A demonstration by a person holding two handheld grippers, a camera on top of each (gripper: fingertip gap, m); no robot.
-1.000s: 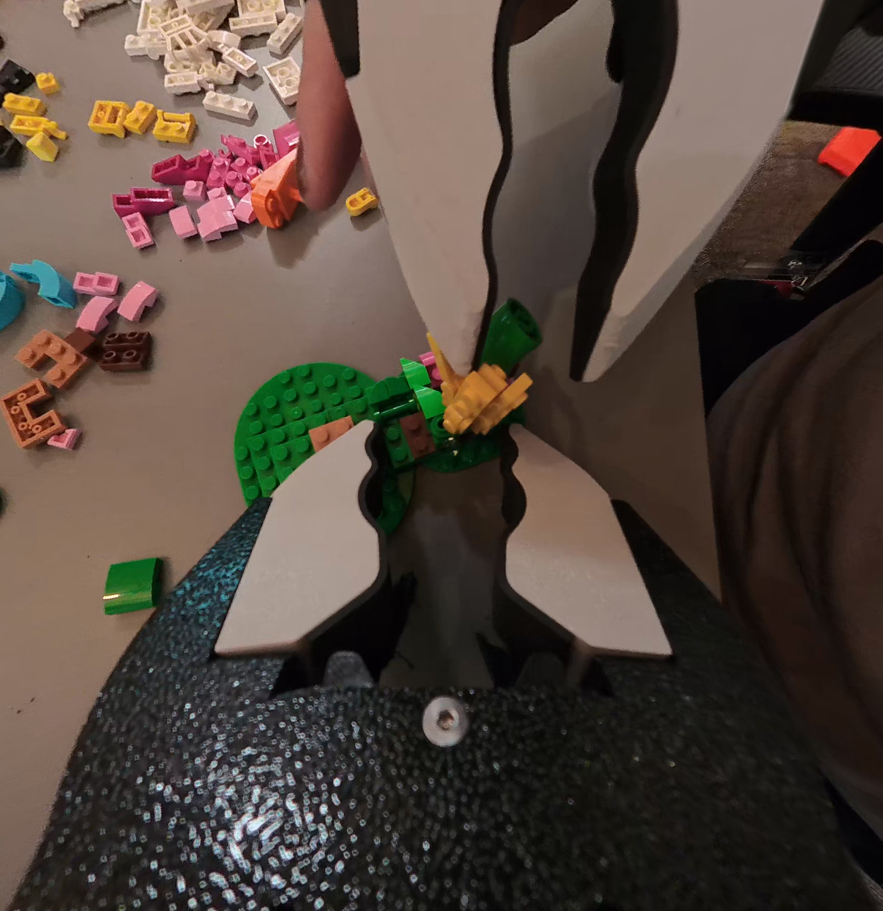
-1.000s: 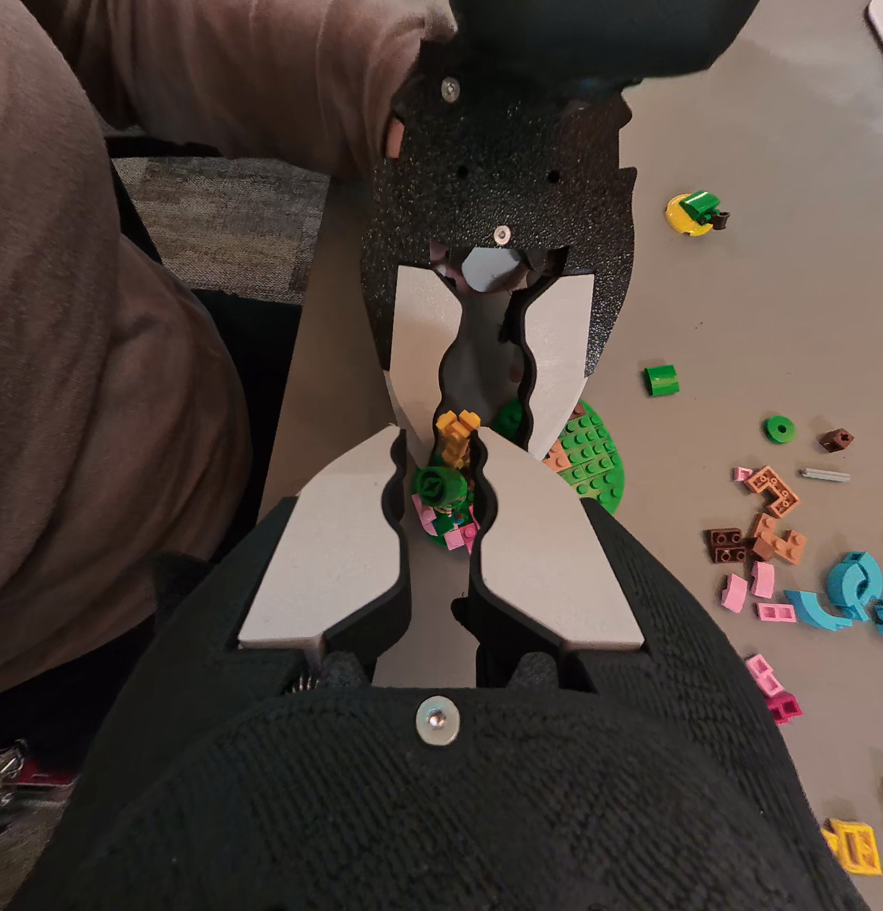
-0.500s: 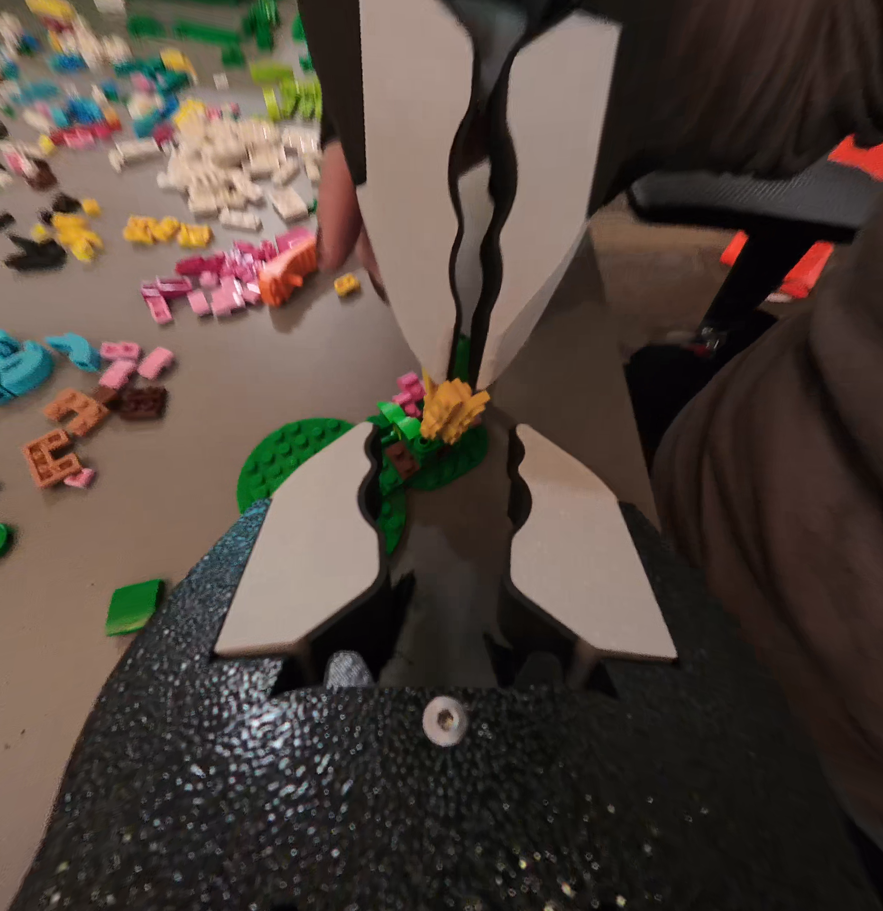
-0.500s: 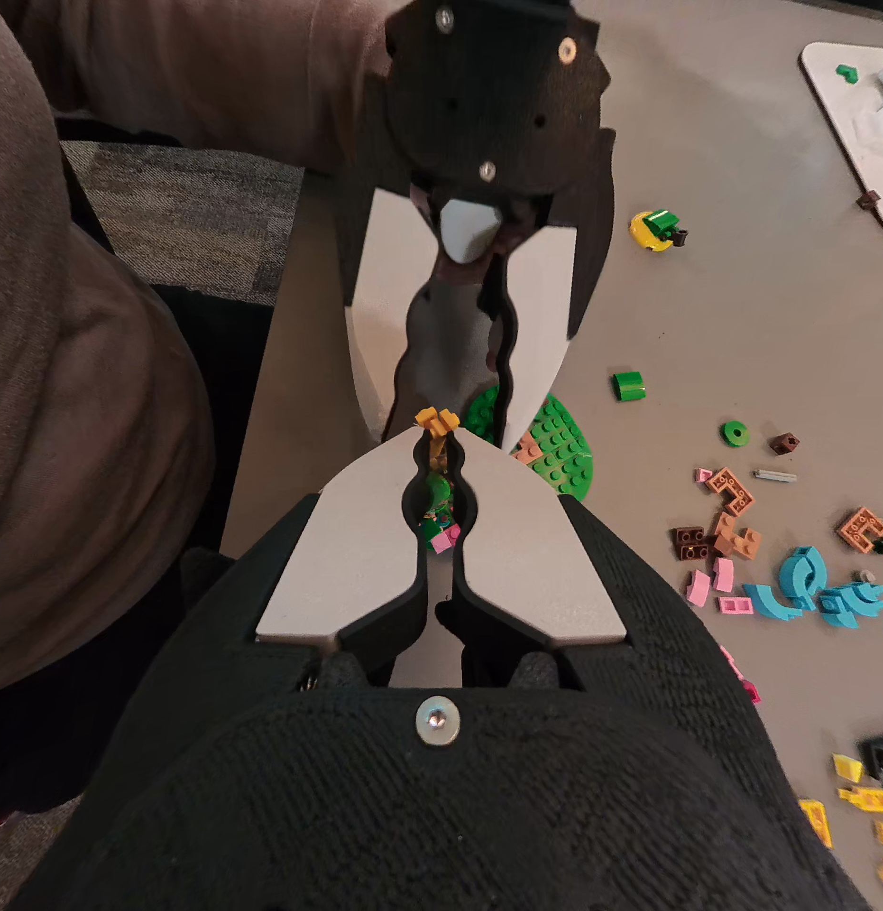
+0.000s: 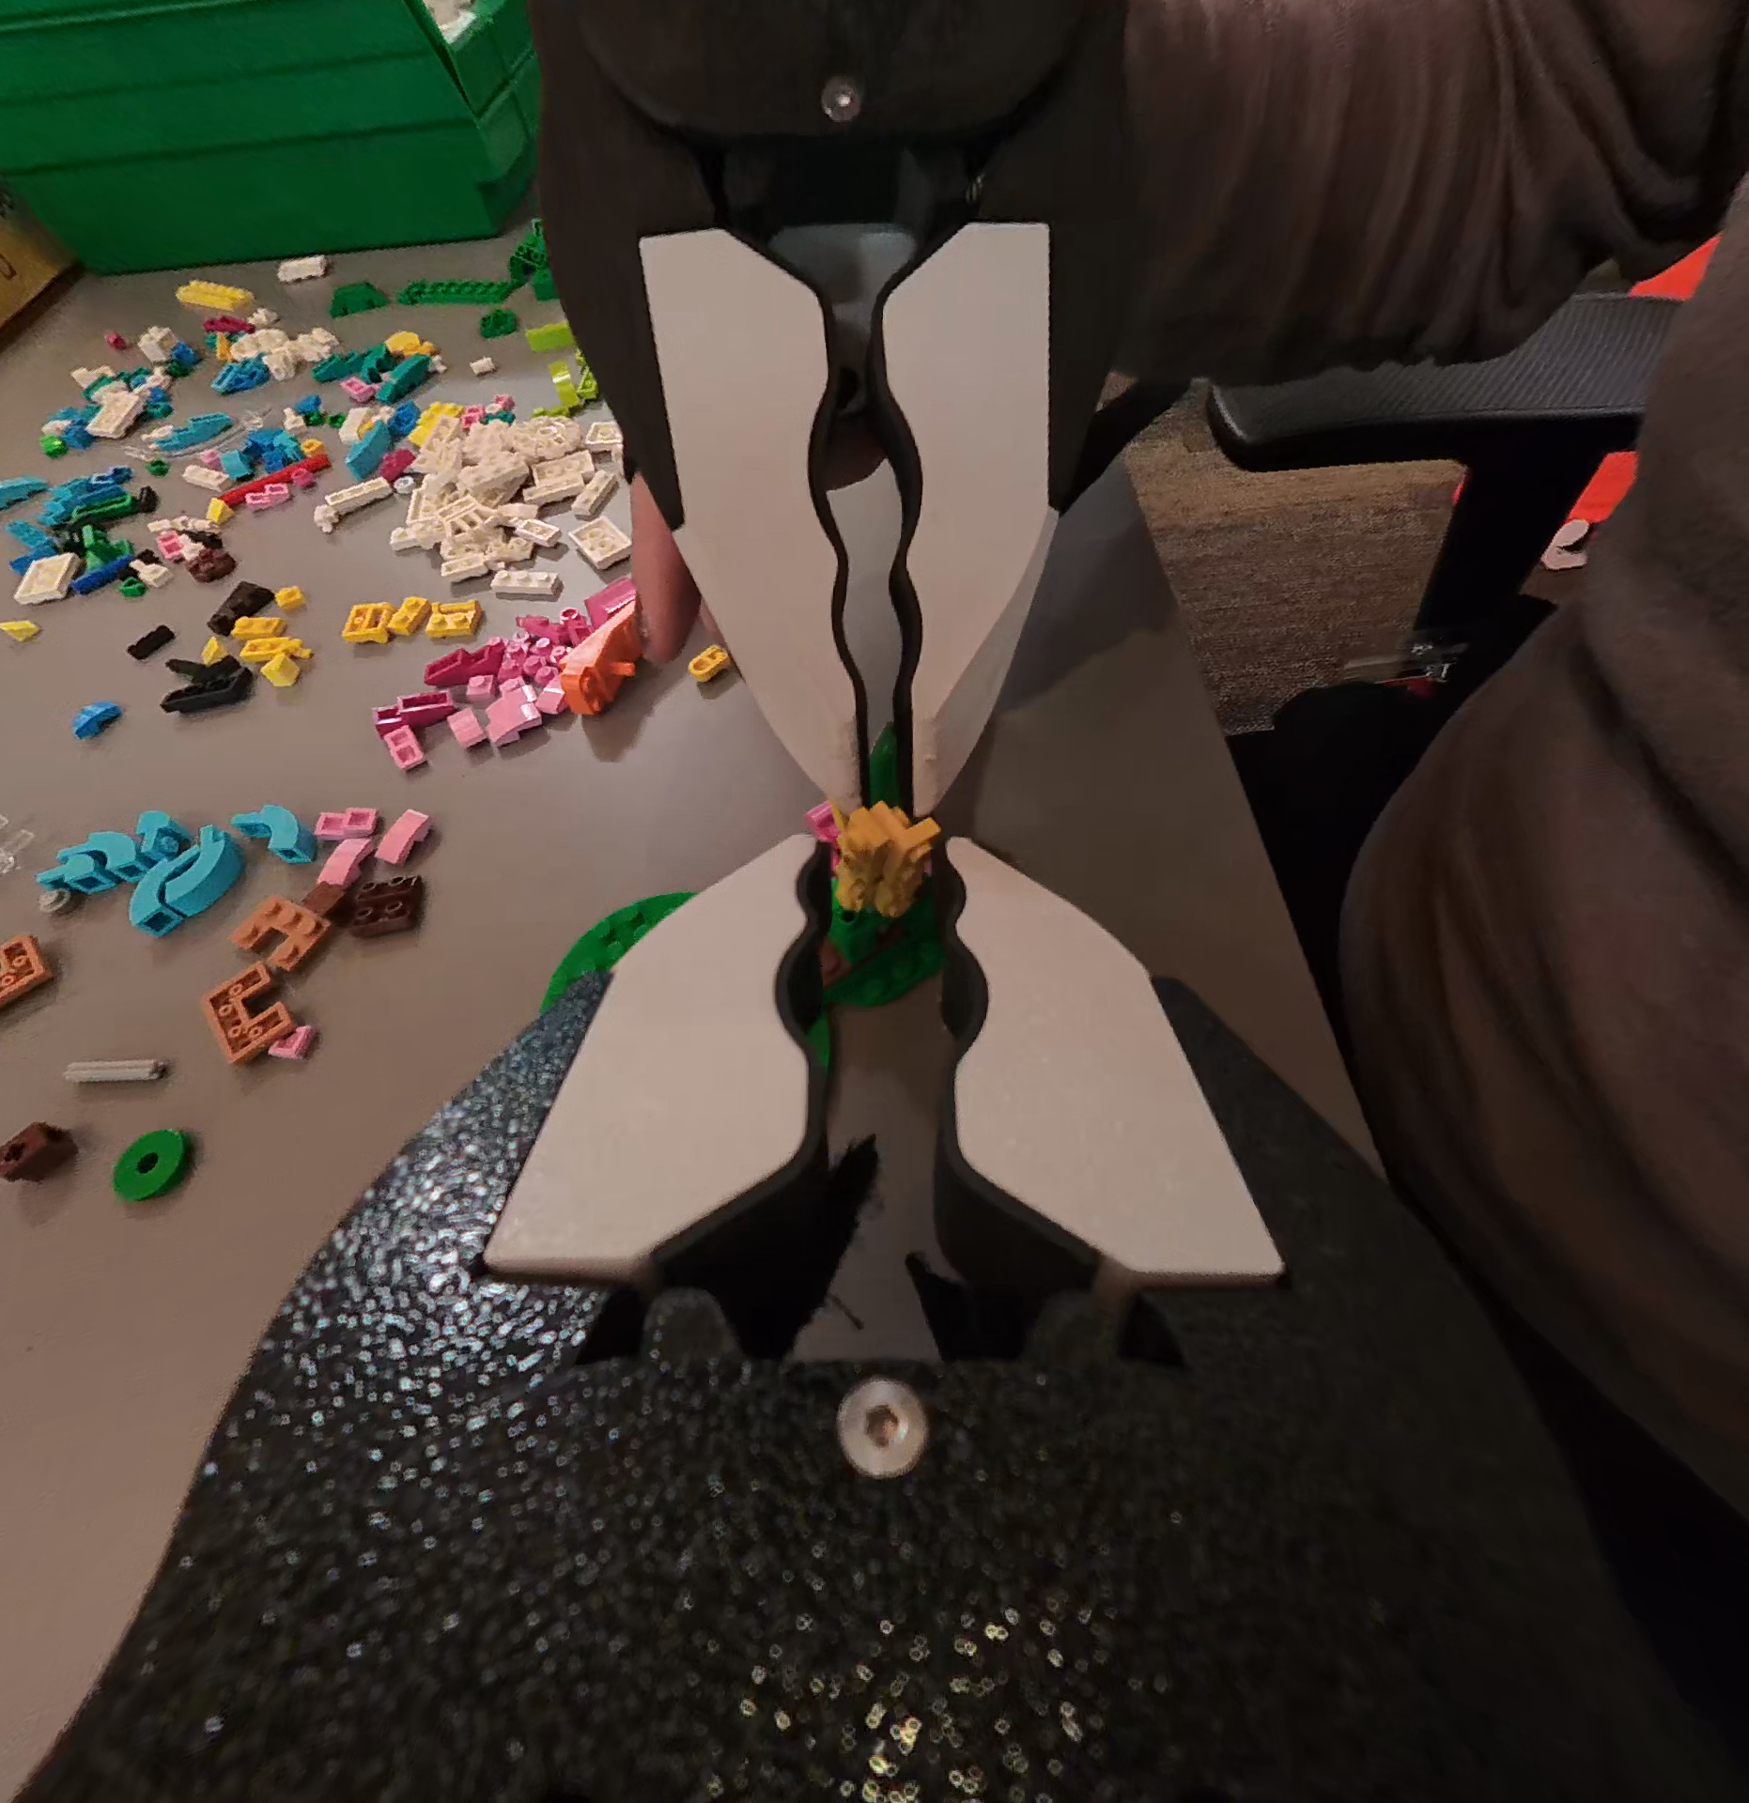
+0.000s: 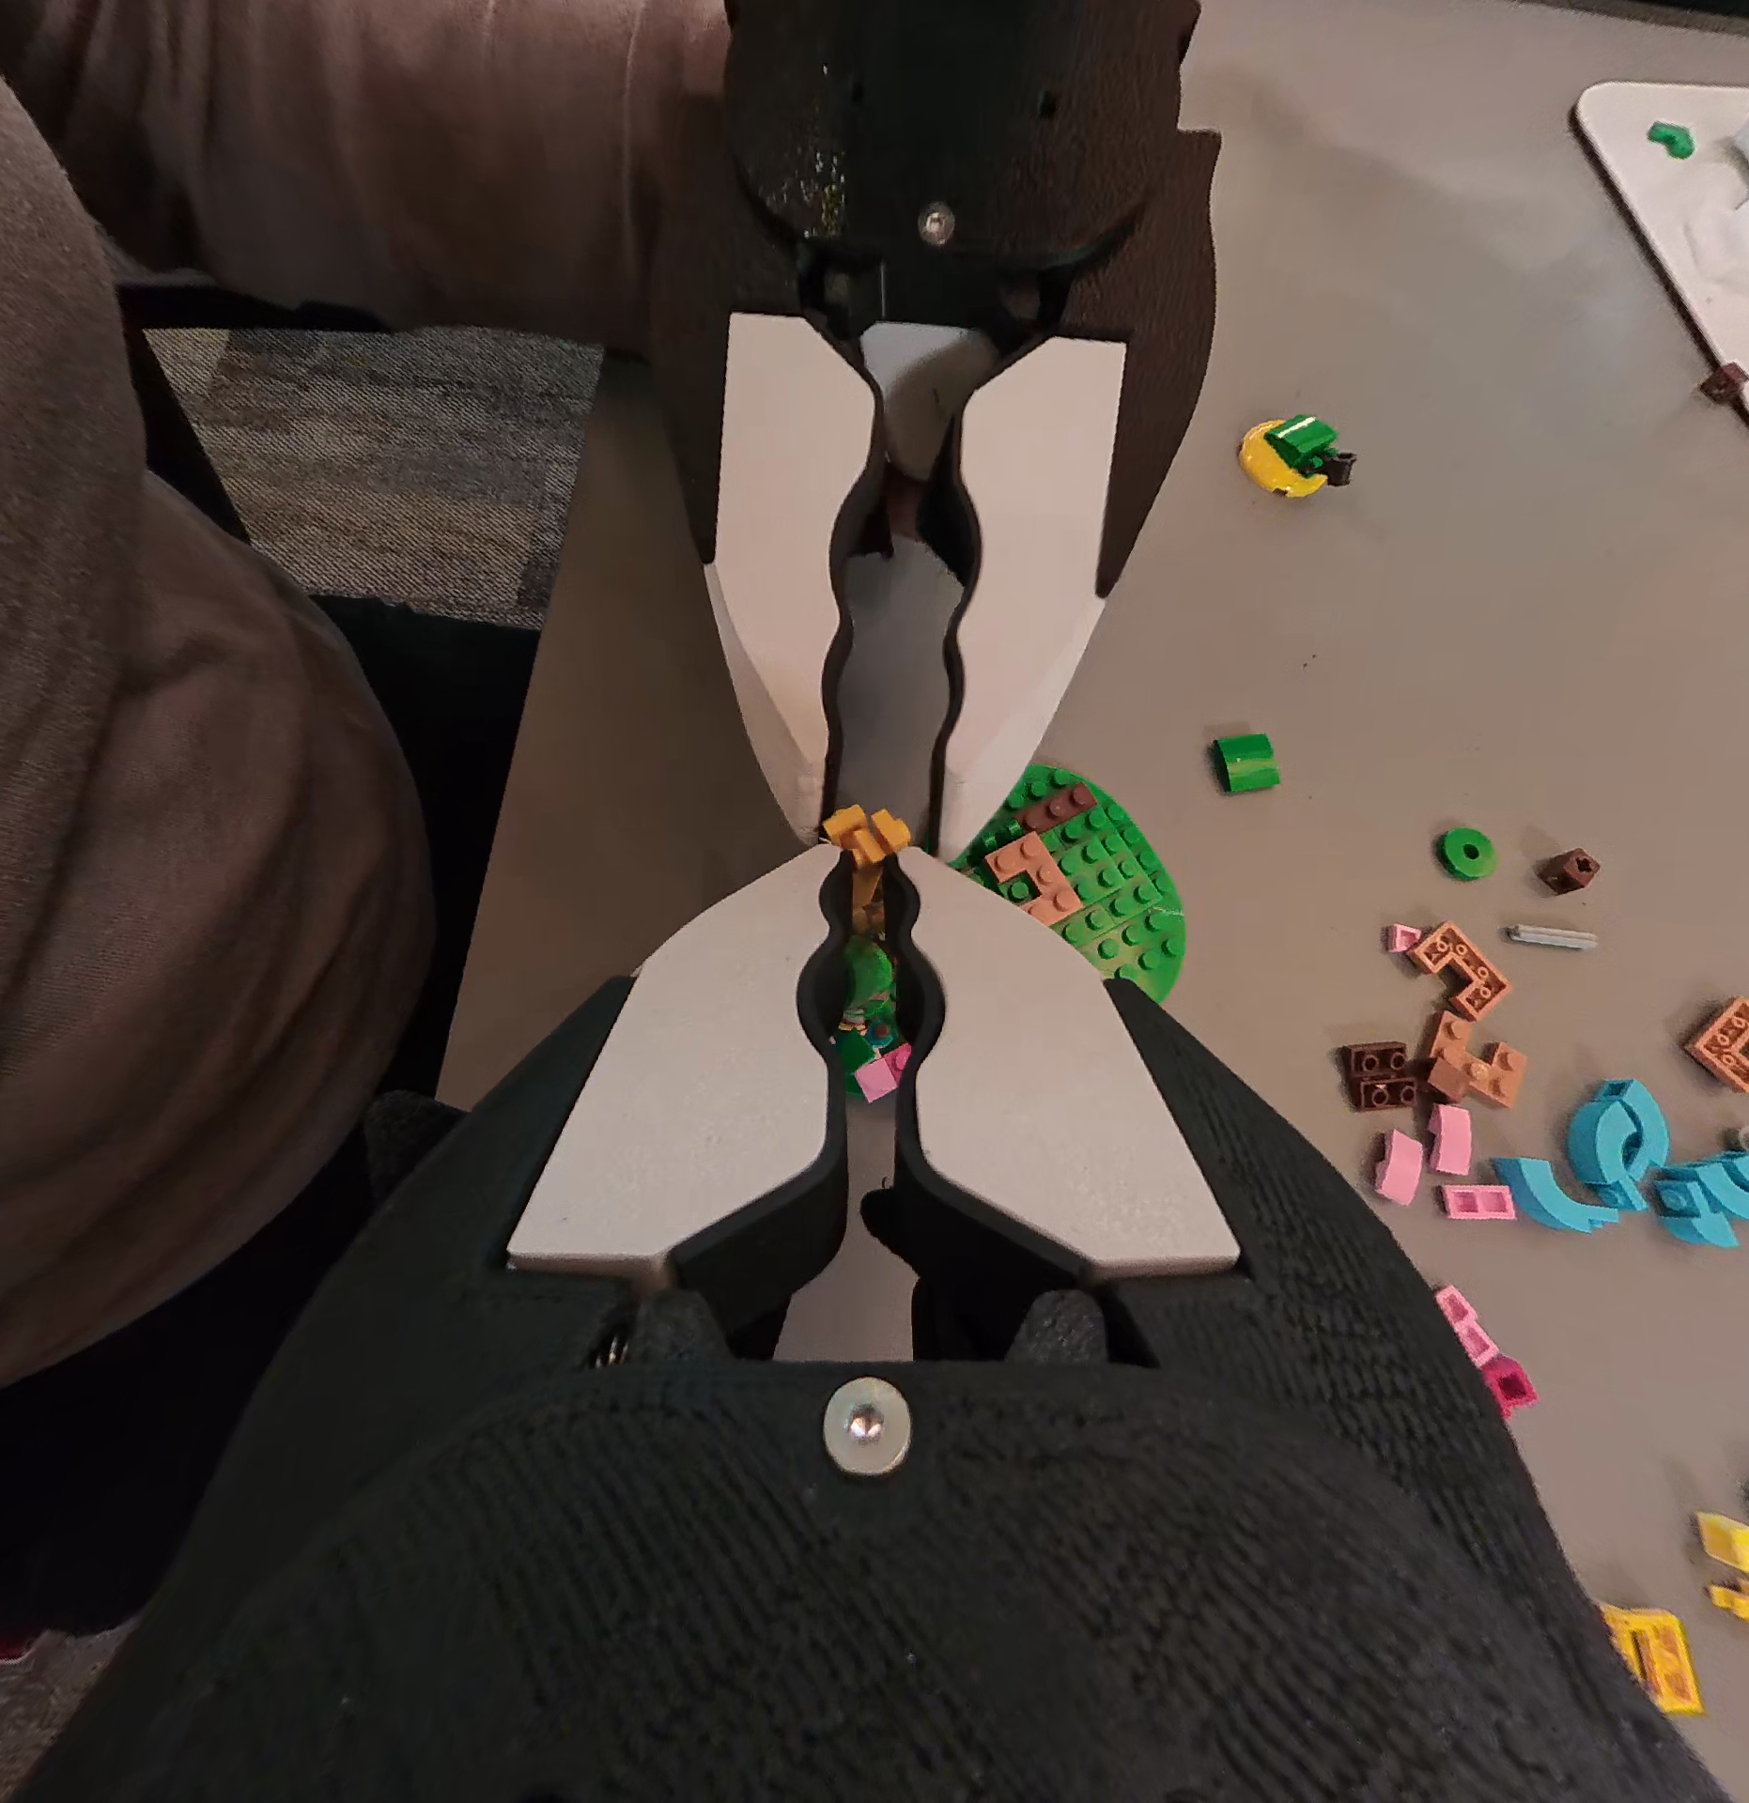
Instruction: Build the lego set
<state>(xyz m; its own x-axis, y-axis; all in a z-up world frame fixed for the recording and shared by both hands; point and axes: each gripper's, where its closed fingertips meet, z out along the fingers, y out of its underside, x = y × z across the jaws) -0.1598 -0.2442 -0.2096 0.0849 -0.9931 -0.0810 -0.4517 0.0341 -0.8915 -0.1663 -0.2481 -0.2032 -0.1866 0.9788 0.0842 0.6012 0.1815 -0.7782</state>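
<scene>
A yellow flower (image 5: 885, 863) tops a small plant build of green and pink pieces (image 6: 866, 1034) near the table's edge. My right gripper (image 6: 871, 859) is shut on the flower's stem just below the yellow head. It comes in from the far side in the left wrist view (image 5: 888, 781). My left gripper (image 5: 882, 854) faces it, jaws narrowed, its tips close on either side of the yellow head with slim gaps. It also shows in the right wrist view (image 6: 875, 834). A green studded plate (image 6: 1105, 898) with brown bricks lies beside the build.
Loose bricks lie in colour piles: white (image 5: 519, 488), pink (image 5: 500, 683), blue (image 5: 168, 868) and brown (image 5: 256, 1005). A green box (image 5: 246, 127) stands at the back. A white tray (image 6: 1681, 244) lies far off. The table edge (image 5: 1193, 732) and a person's sleeve are close. The tips of both grippers are at nearly the same place.
The right gripper closed from open onto the flower stem. The left gripper's jaws narrowed around the yellow head. Both cameras tilted up, so more of the table shows.
</scene>
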